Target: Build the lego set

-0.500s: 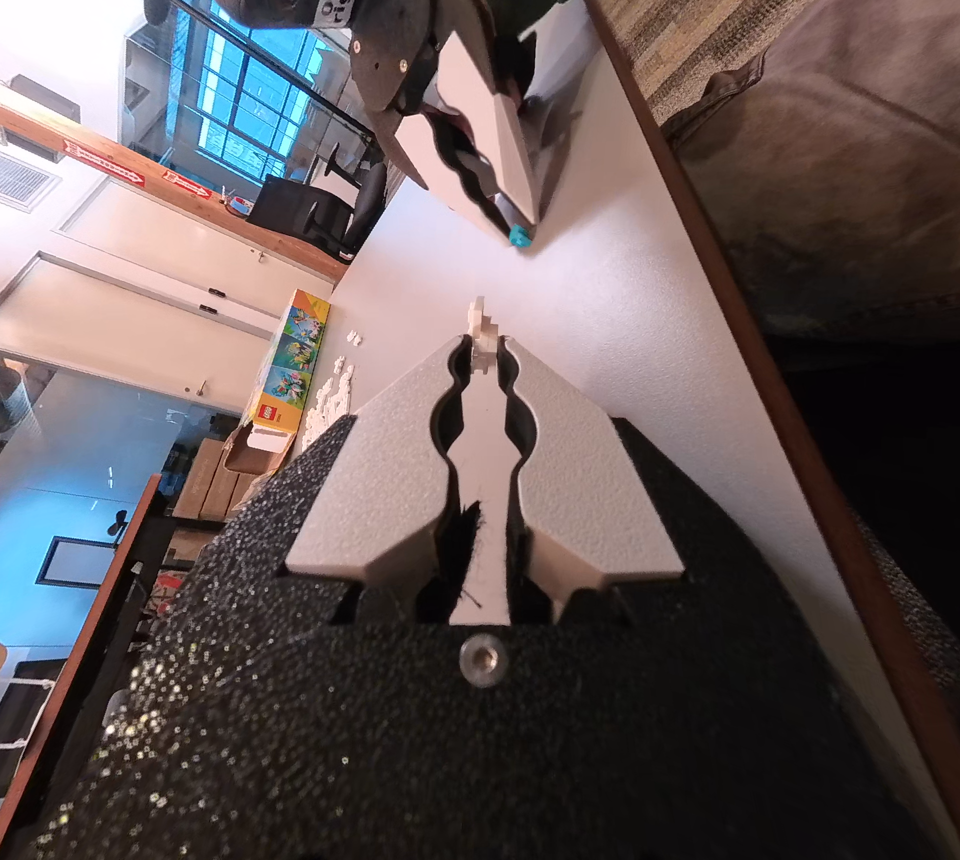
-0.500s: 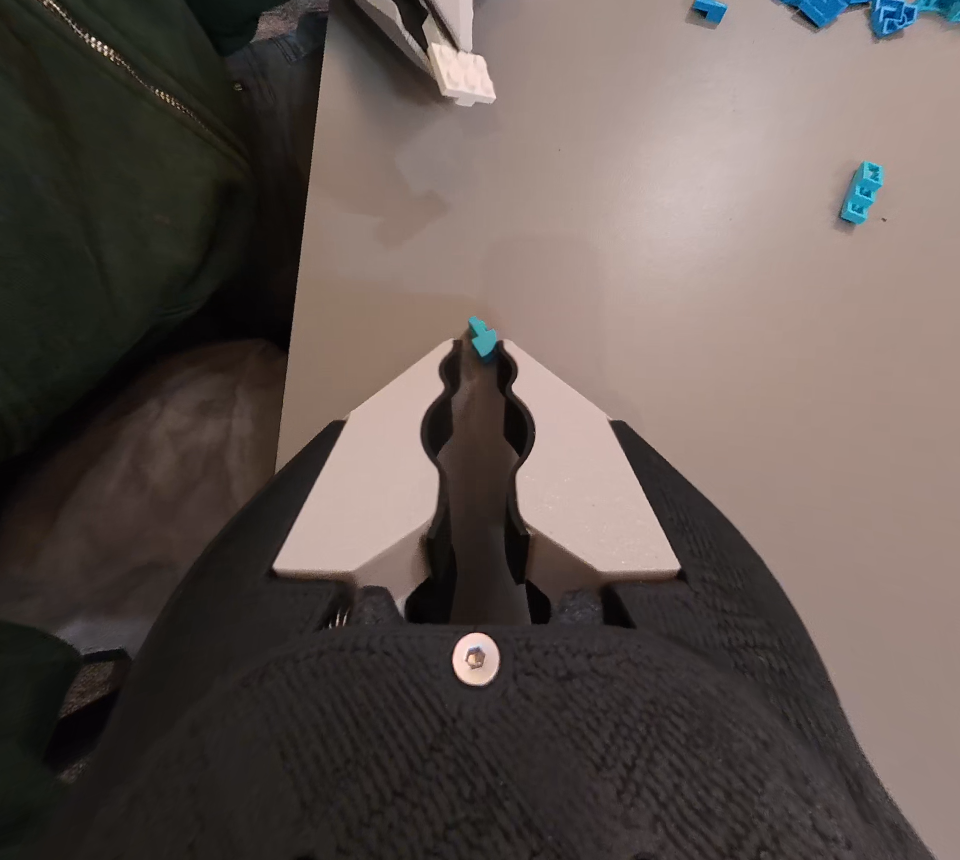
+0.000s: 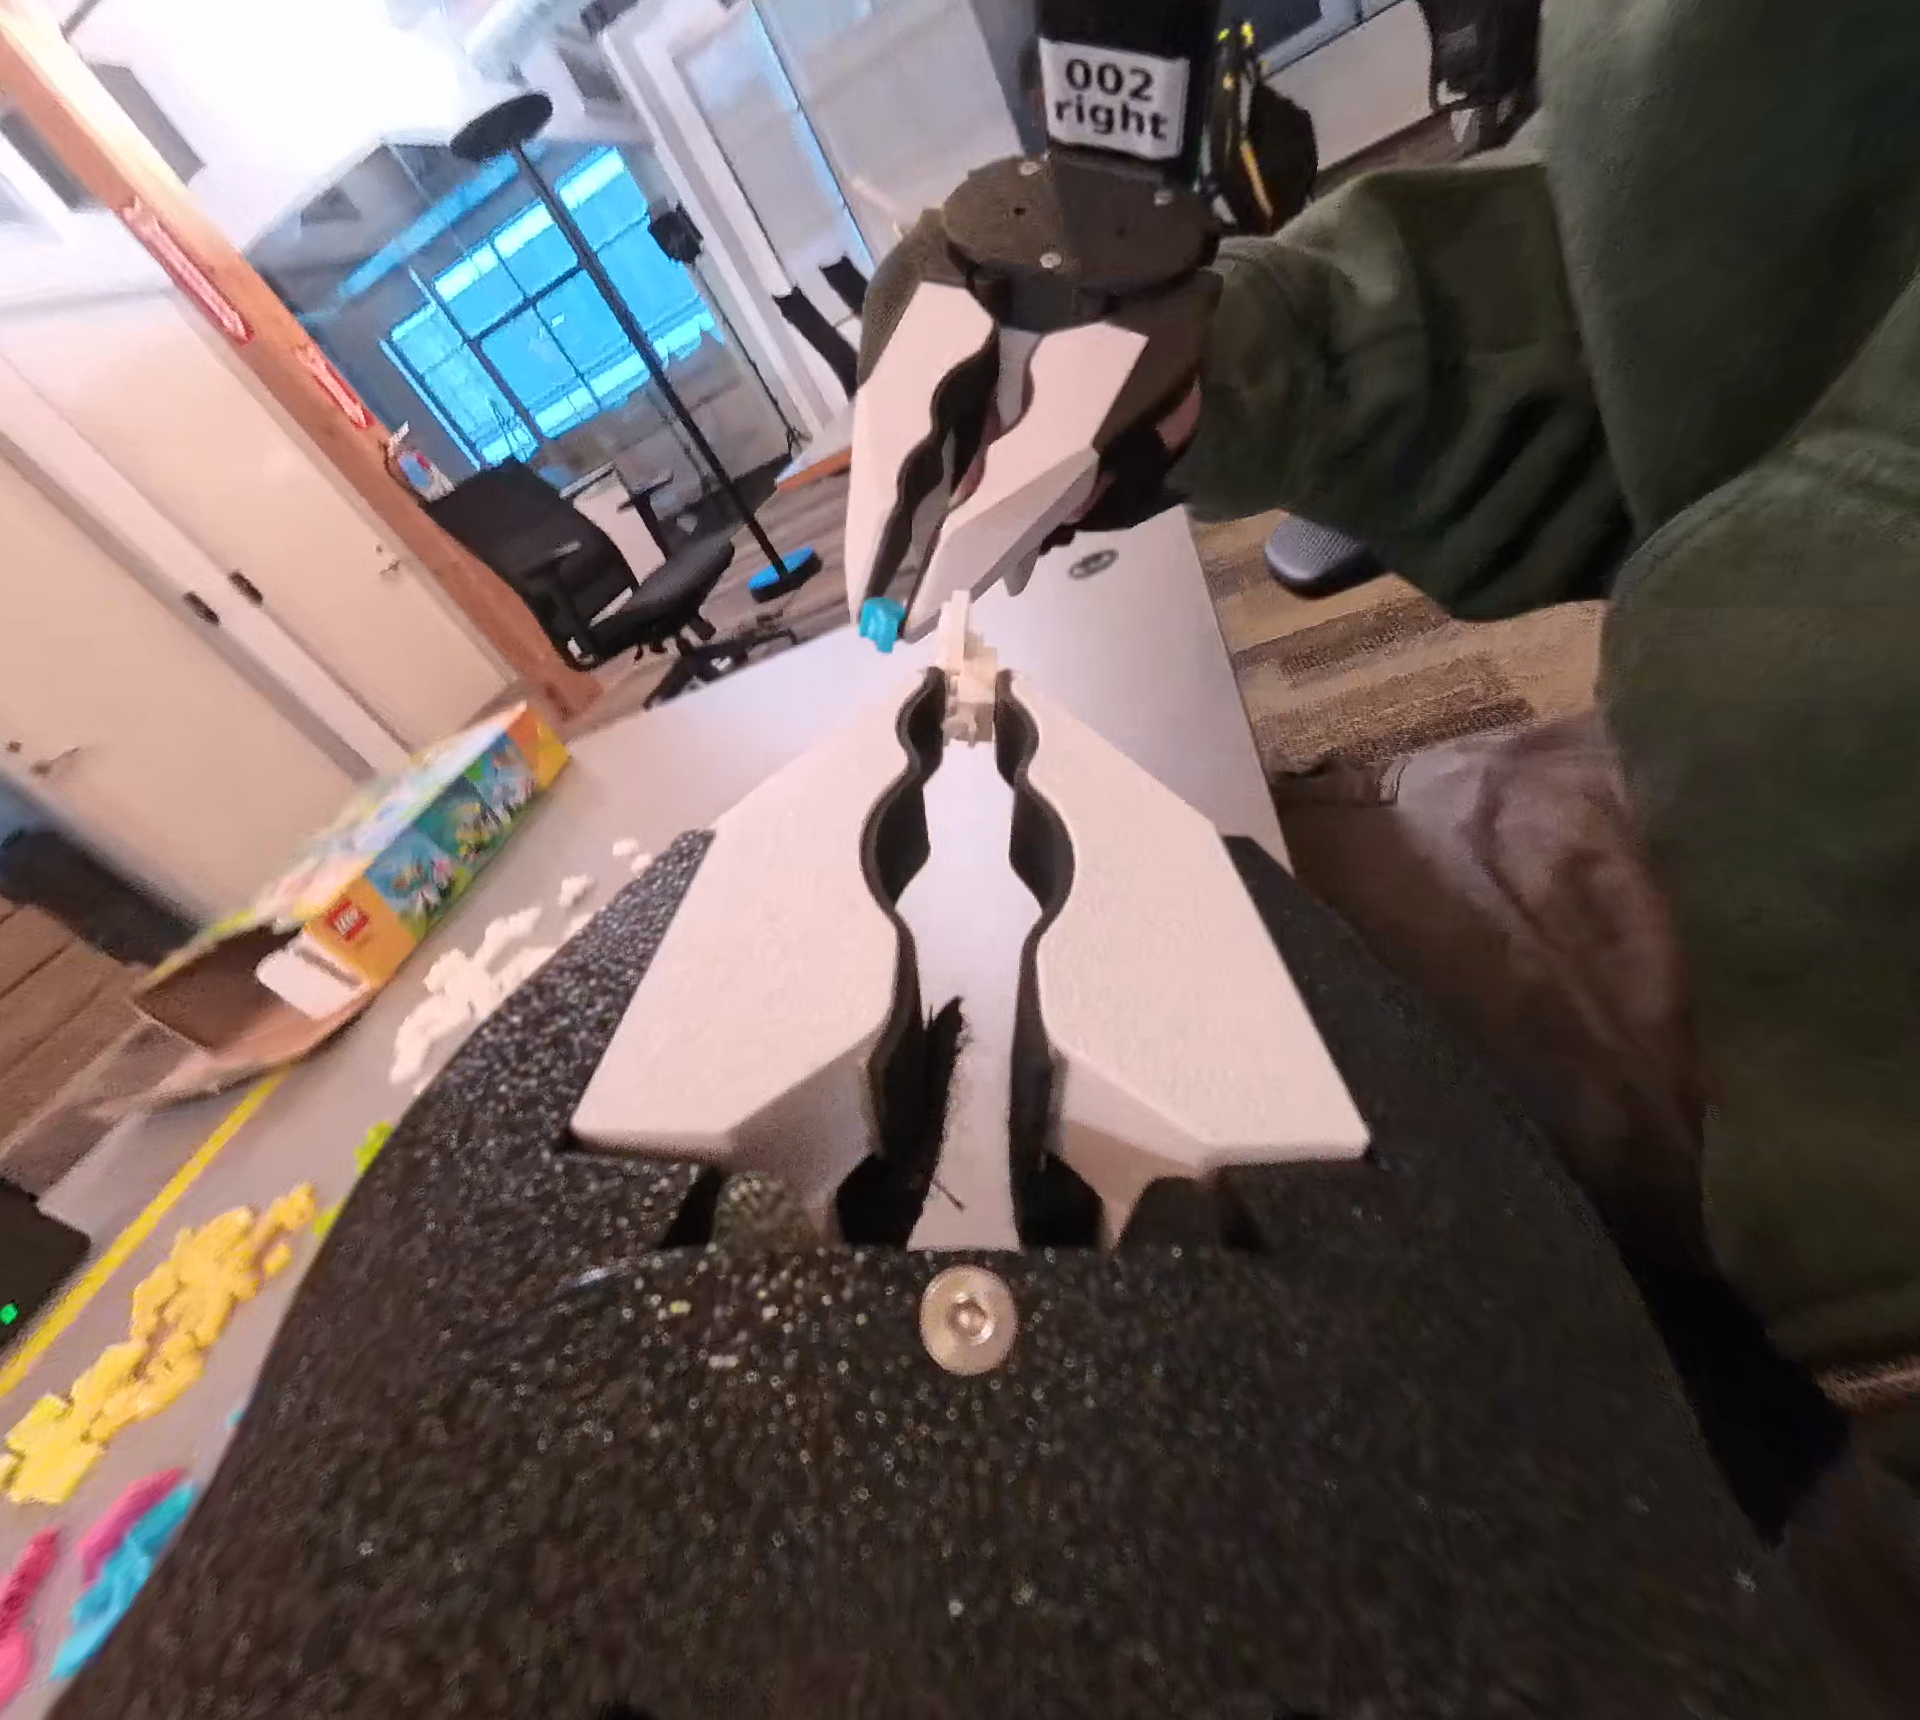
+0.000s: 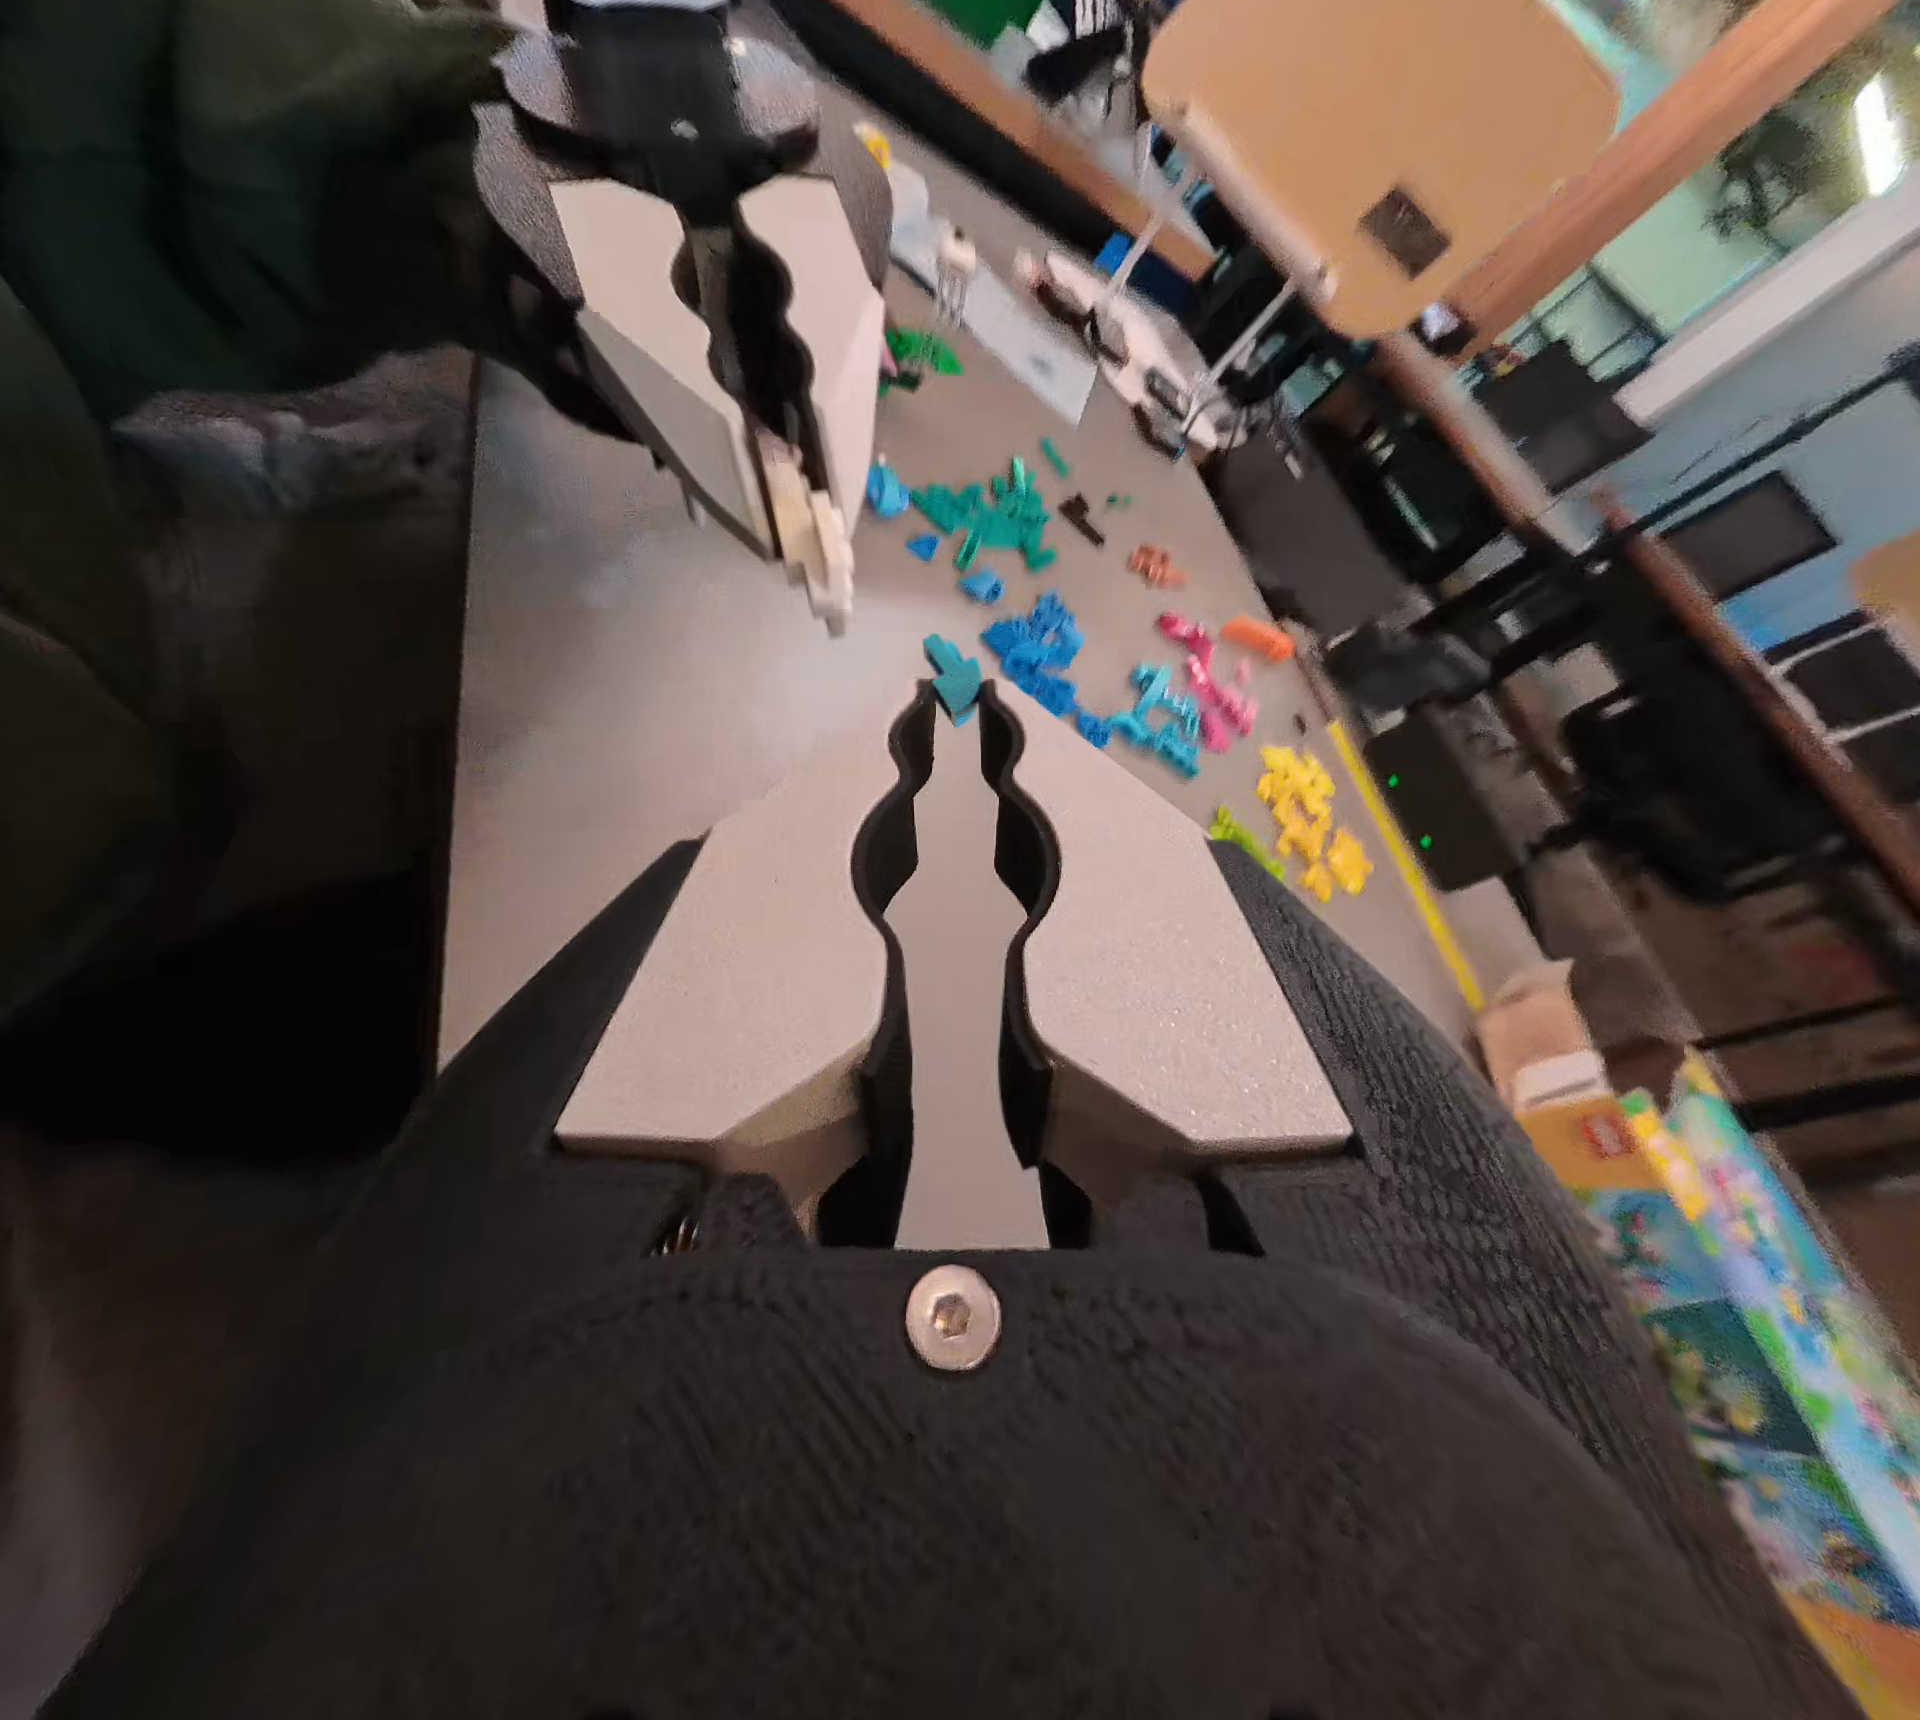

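Observation:
My left gripper (image 3: 968, 696) is shut on a small white lego assembly (image 3: 964, 668) that sticks out past its tips. My right gripper (image 4: 954, 702) is shut on a small blue lego piece (image 4: 952, 678). In the left wrist view the right gripper (image 3: 891, 621) hangs tips-down just above and left of the white assembly, with the blue piece (image 3: 880, 621) close to it but apart. In the right wrist view the left gripper (image 4: 816, 543) points down-right, and the white assembly (image 4: 826, 553) is a short way up-left of the blue piece. Both are held above the grey table (image 4: 644, 735).
Sorted lego piles lie on the table: blue (image 4: 1034, 647), teal (image 4: 992, 517), pink (image 4: 1210, 668), yellow (image 4: 1309, 818), white (image 3: 488, 974). The lego box (image 3: 416, 860) lies at the table's far side. The person's green sleeve (image 3: 1455, 382) and lap border the near table edge.
Both grippers have lifted off the table and swung to face each other. The blue piece and the white assembly are now much closer together. Both grips are unchanged.

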A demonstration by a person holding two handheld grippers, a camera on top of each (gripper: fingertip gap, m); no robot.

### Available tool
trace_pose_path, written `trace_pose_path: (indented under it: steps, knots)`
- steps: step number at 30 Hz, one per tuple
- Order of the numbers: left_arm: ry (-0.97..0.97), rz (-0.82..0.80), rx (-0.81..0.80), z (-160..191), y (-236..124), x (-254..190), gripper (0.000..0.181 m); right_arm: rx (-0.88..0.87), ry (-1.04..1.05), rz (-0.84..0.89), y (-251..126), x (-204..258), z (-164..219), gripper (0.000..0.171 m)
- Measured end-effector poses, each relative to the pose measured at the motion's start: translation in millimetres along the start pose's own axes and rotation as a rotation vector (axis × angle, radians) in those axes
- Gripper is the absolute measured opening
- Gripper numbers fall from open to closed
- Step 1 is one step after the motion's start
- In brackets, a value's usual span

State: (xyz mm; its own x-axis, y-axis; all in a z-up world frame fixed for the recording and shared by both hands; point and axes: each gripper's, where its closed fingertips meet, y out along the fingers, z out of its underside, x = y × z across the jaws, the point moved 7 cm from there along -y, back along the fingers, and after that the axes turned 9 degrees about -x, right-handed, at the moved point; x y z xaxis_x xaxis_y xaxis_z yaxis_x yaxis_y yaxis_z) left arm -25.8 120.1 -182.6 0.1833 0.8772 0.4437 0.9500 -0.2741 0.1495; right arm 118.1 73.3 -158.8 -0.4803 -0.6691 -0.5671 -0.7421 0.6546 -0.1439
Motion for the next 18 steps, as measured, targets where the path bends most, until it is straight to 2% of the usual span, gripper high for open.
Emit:
trace_pose_path:
  steps: [1, 8, 18]
  knots:
    - [0.025, 0.009, -0.008, -7.4, 0.1, -0.9, 0.007, -0.013, -0.019, 0.009, 1.0, 1.7, -9.9, 0.007]
    - [0.201, 0.011, -0.033, -36.5, 0.8, -7.0, 0.007, -0.058, -0.081, 0.007, 0.9, 13.0, -46.6, 0.007]
    - [0.296, 0.026, -0.017, -37.4, 2.7, -13.1, 0.007, -0.012, -0.12, -0.054, -3.6, 17.5, -49.4, 0.007]
